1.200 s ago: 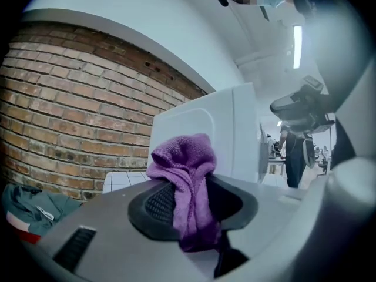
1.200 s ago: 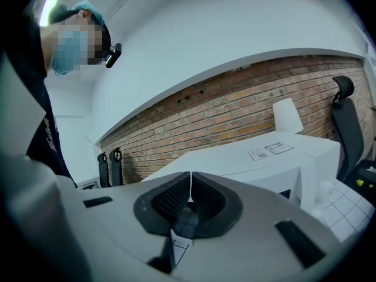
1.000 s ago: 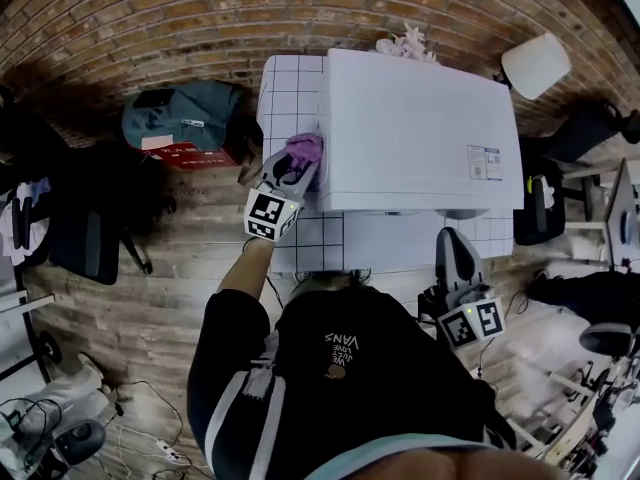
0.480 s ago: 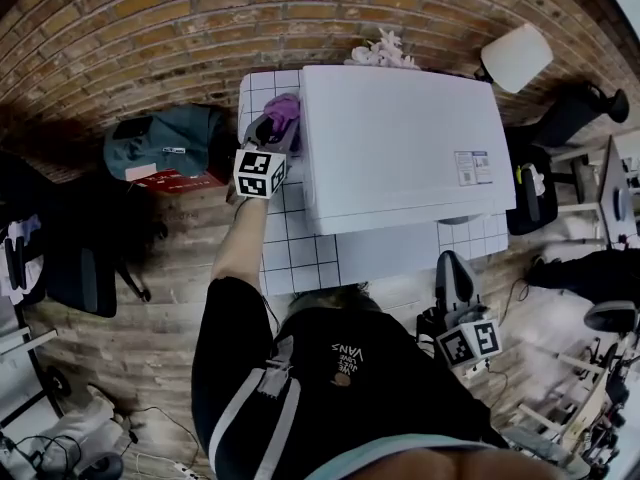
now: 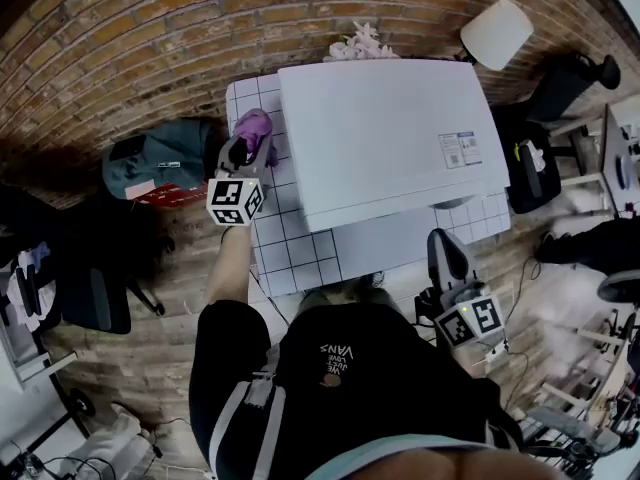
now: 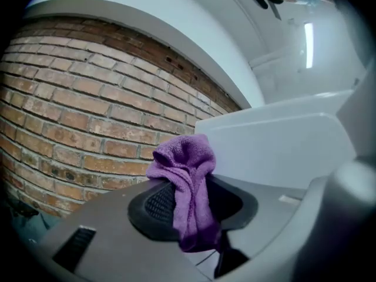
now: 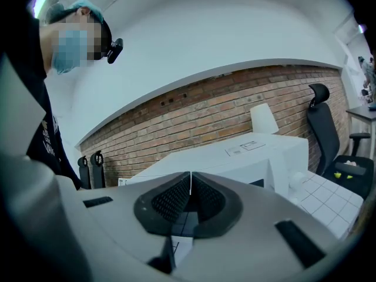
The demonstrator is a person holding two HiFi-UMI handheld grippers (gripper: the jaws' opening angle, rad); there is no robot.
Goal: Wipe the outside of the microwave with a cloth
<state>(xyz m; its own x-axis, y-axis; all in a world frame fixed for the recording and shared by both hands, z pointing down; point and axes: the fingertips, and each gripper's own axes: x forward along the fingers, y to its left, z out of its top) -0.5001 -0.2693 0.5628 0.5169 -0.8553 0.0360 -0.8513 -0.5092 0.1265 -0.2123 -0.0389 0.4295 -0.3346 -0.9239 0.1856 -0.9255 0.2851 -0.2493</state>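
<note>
A white microwave [image 5: 385,138] stands on a white gridded table [image 5: 305,253]. My left gripper [image 5: 245,148] is shut on a purple cloth [image 5: 253,125], which sits against the microwave's left side near its back corner. In the left gripper view the cloth [image 6: 187,184] bunches out between the jaws, right beside the white microwave wall [image 6: 276,145]. My right gripper [image 5: 445,258] hangs at the table's front right edge, away from the microwave, jaws closed with nothing between them. The right gripper view shows the microwave [image 7: 235,160] beyond the shut gripper [image 7: 190,195].
A brick wall [image 5: 150,28] runs behind the table. A dark bag [image 5: 160,158] lies on the floor to the left. A white lamp shade [image 5: 497,30] and black office chairs [image 5: 545,118] stand to the right. A pink flower [image 5: 352,43] sits behind the microwave.
My left gripper has slid the purple cloth along the microwave's left side from the front part toward the back corner. The right gripper has stayed low at the table's front right.
</note>
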